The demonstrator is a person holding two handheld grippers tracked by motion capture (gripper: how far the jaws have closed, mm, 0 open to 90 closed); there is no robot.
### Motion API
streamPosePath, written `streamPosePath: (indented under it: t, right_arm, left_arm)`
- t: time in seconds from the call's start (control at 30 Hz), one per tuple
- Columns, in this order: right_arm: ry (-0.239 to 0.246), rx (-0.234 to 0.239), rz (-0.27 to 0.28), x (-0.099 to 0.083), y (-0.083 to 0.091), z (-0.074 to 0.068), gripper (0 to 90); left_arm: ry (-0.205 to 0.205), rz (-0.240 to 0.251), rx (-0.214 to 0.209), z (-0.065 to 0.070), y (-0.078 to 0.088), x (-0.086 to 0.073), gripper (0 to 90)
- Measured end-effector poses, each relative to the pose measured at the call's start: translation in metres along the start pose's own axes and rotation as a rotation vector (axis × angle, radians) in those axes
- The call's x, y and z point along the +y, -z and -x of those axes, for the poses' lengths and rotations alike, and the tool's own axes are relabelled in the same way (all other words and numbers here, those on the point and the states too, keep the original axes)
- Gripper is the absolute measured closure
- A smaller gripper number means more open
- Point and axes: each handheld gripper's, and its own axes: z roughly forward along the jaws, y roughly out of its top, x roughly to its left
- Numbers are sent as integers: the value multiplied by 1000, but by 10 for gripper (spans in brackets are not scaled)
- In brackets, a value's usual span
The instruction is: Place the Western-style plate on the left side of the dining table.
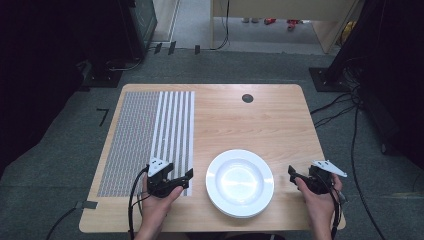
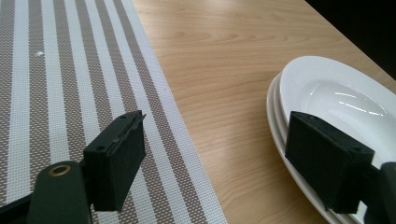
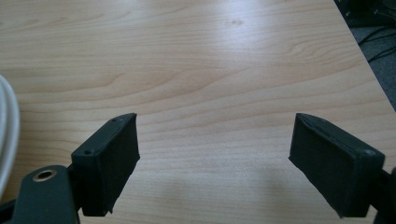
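Note:
A stack of white plates [image 1: 240, 182] sits on the wooden table [image 1: 240, 120] near its front edge; the deep top plate [image 2: 345, 93] rests on a second one. My left gripper [image 1: 186, 179] is just left of the stack, at the placemat's near right corner, held in a person's hand. In the left gripper view this gripper [image 2: 219, 154] is open, one jaw over the striped placemat [image 2: 70, 84], the other in front of the plate rim. My right gripper [image 1: 295, 176] is to the right of the stack, apart from it. It [image 3: 215, 158] stands open over bare wood, with the plate edge [image 3: 7, 130] at far left.
The grey and white striped placemat [image 1: 150, 140] covers the table's left part. A dark round cable hole [image 1: 247, 98] sits near the far edge. Bare wood lies beyond the plates. Cables [image 1: 340, 107] run over the carpet to the right of the table.

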Motion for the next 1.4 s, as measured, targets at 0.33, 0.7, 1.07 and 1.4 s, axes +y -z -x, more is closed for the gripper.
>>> streamPosePath:
  t: [0.33, 0.7, 1.07, 1.4]
  right_arm:
    - [3, 89, 49, 5, 12, -21, 272]
    - [-18, 214, 94, 6, 25, -33, 564]
    - [0, 258, 86, 4, 25, -48, 642]
    - [-41, 360, 91, 1, 24, -55, 748]
  left_arm:
    - [-22, -13, -13, 8, -3, -3, 203]
    - [-32, -22, -48, 18, -5, -6, 211]
    - [-36, -29, -77, 22, -7, -8, 232]
    - [-31, -42, -123, 30, -11, -13, 247]
